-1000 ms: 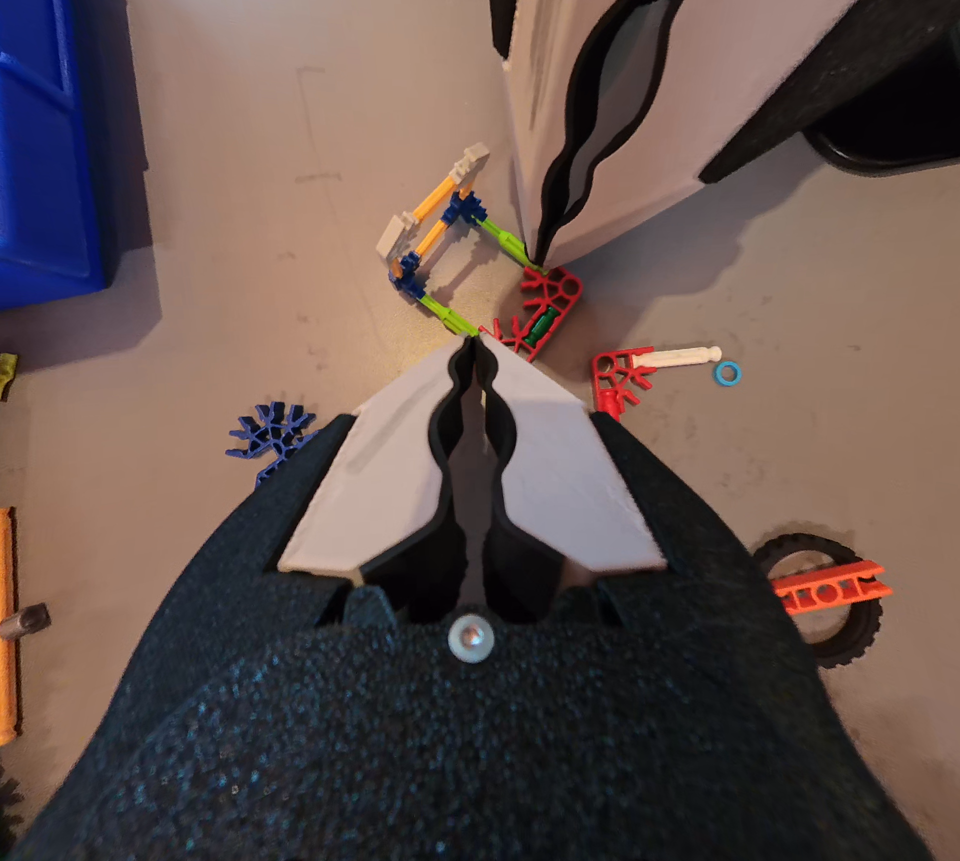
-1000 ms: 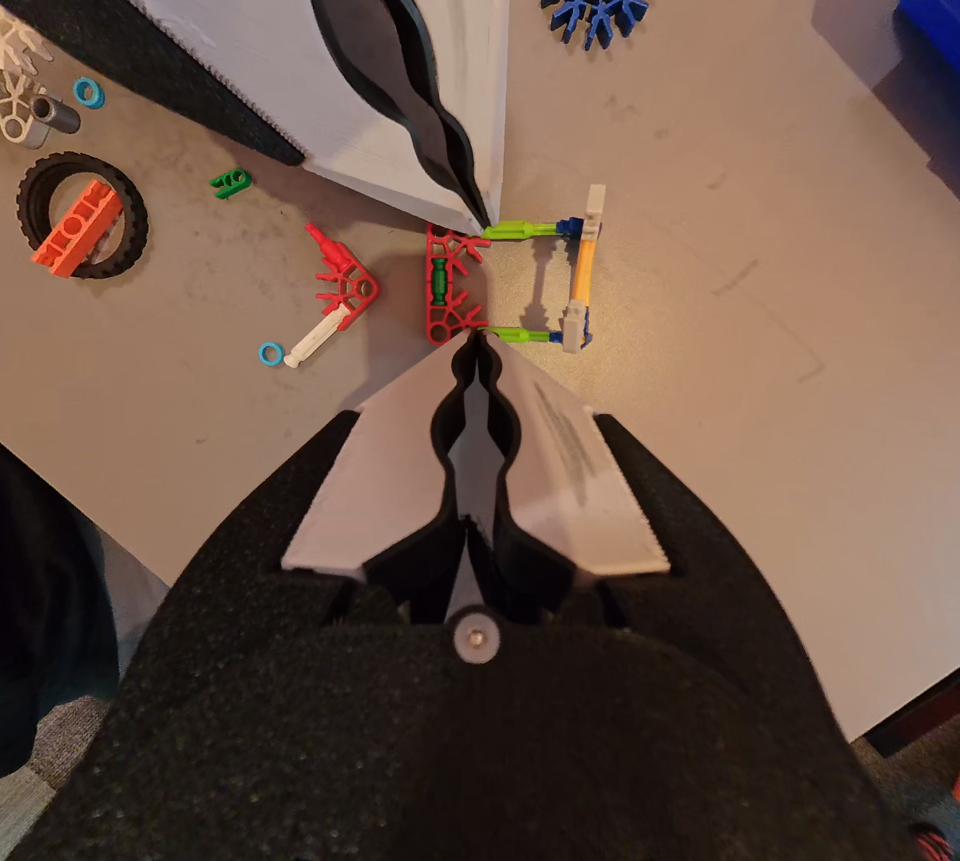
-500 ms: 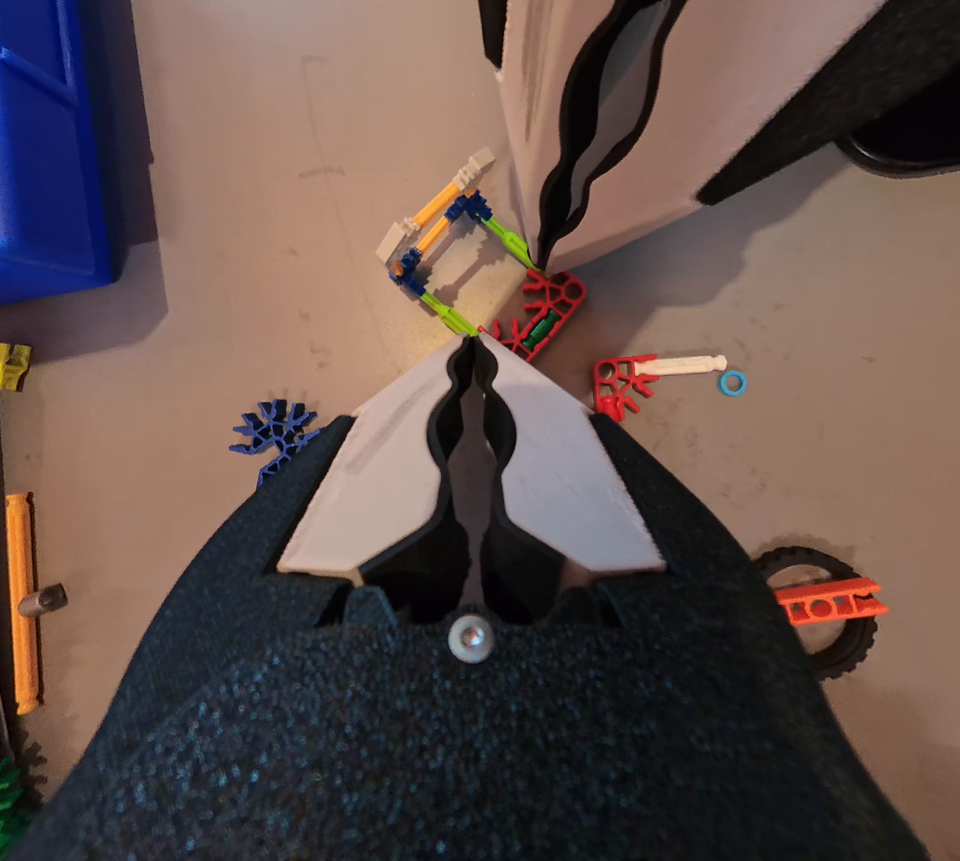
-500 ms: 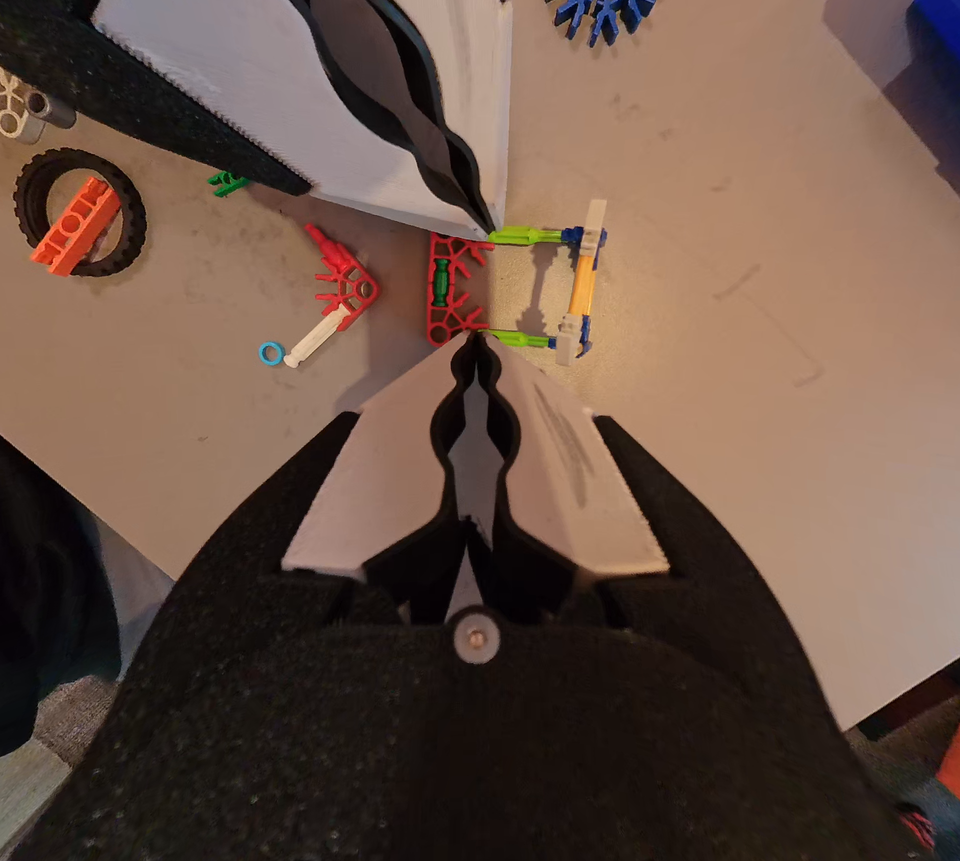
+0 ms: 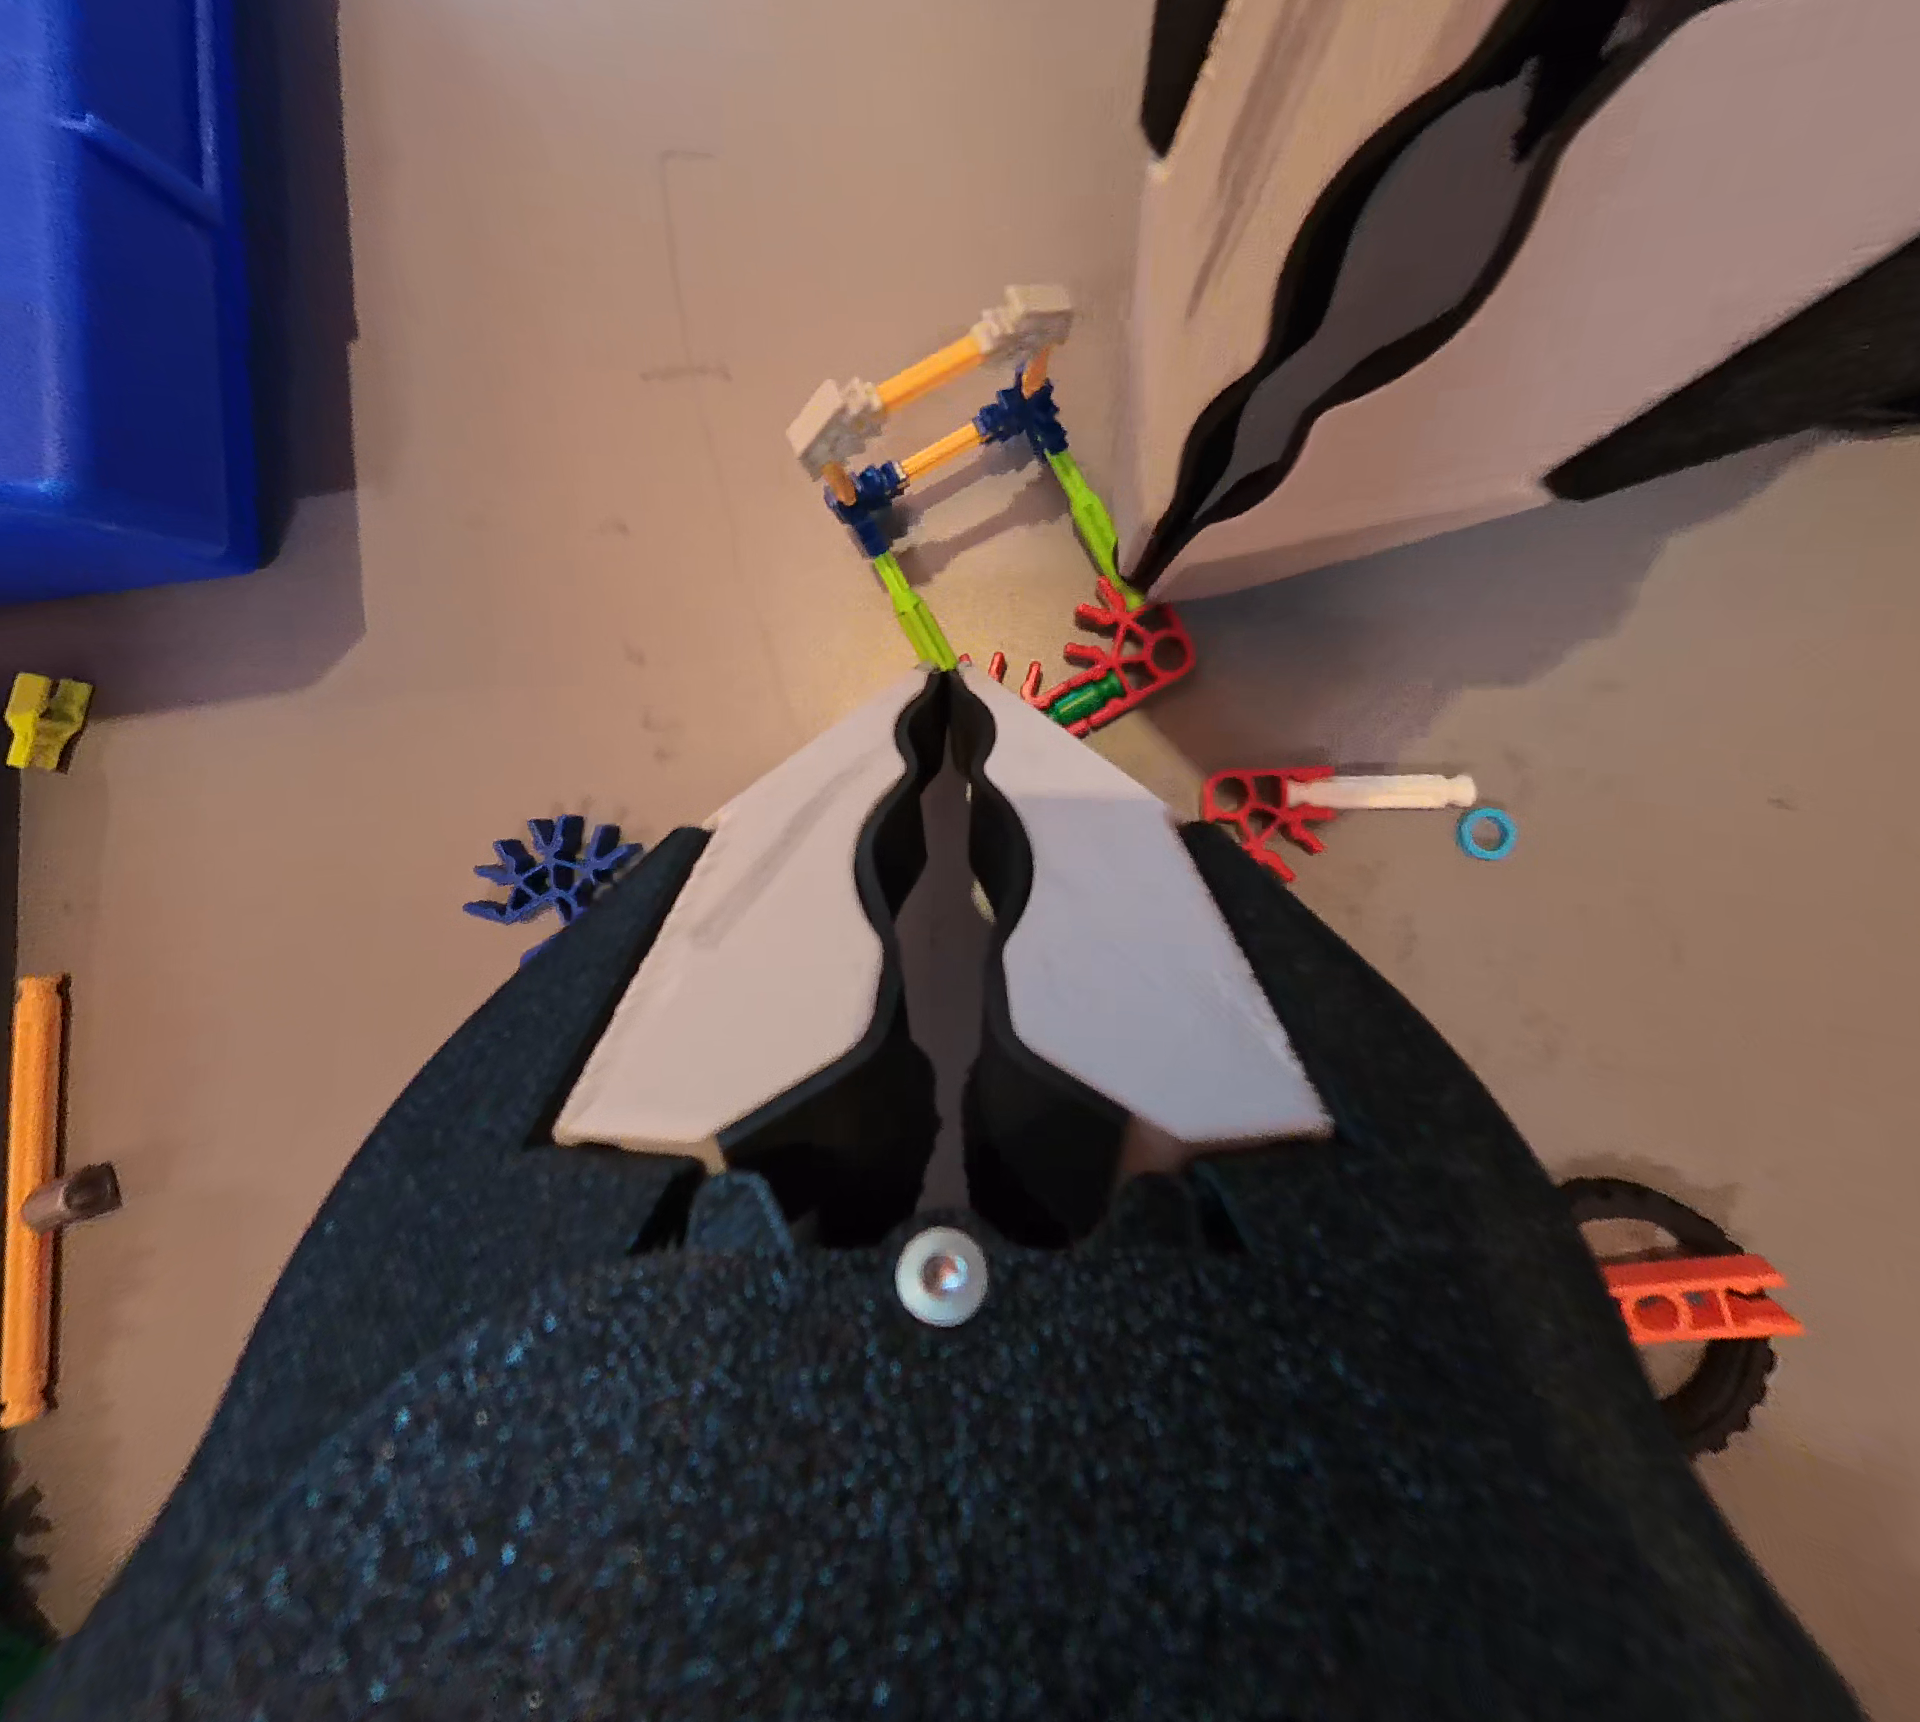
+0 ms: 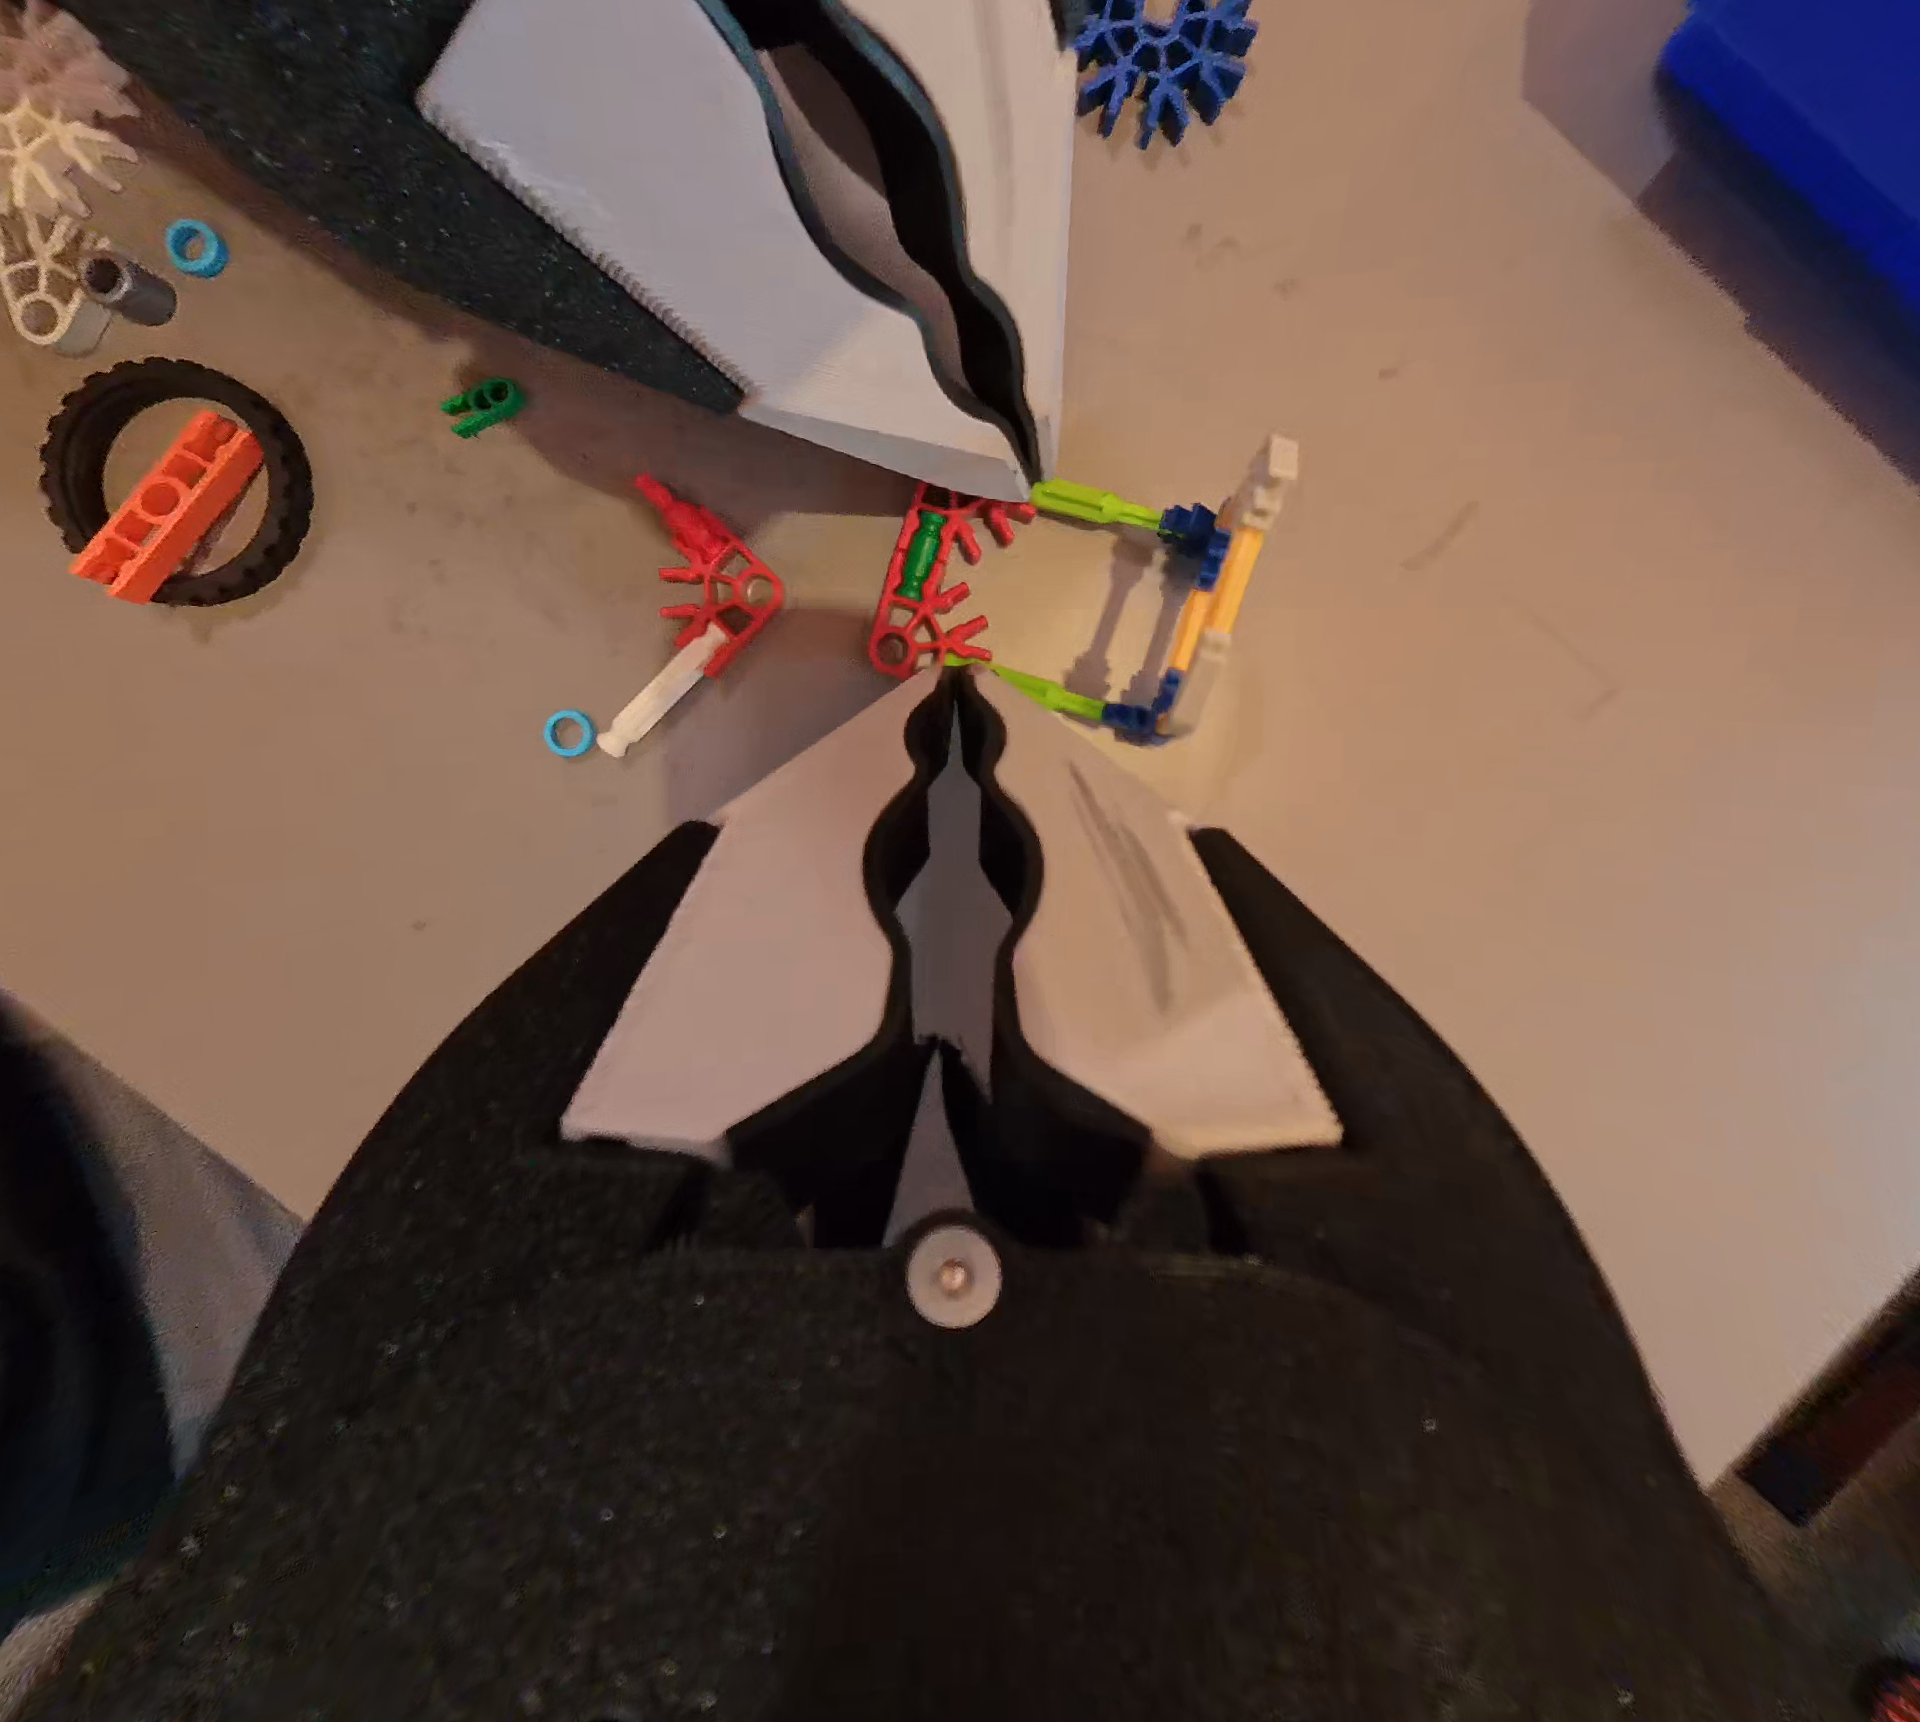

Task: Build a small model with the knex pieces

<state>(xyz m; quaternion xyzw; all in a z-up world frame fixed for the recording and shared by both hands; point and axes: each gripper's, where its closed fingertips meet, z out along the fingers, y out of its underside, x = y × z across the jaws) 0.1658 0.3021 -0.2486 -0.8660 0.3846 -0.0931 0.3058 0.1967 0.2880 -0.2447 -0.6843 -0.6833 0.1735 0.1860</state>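
A small rod-and-connector frame [image 5: 935,436] has two light green rods, blue connectors, orange rods and grey end pieces. My left gripper [image 5: 943,683] is shut on the end of one light green rod [image 5: 914,618]. My right gripper [image 6: 951,677] is shut on the end of the other light green rod [image 6: 1044,693]. Each gripper also shows in the other's view, the right one [image 5: 1138,576] and the left one [image 6: 1034,477]. A red connector pair with a dark green rod [image 6: 920,581] lies between the two tips, at the rods' near ends. I cannot tell whether it is joined.
A blue bin [image 5: 104,197] stands at the table's side. Loose parts lie around: a blue snowflake connector [image 6: 1164,51], a red connector with a white rod [image 6: 722,592], a light blue ring [image 5: 1484,836], a black tyre [image 6: 62,477], an orange rod [image 5: 31,1194]. The table edge [image 6: 312,1205] is near. Less than 4 cm separates the two grippers' tips. About 8 centimeters separates my left fingertips from the blue snowflake connector [image 6: 1164,51]. Seen from the left wrist view [image 5: 568,884] as well.
Both grippers keep their hold on the green rods. The frame and the red pair have turned slightly, and the grippers have shifted a little relative to each other.
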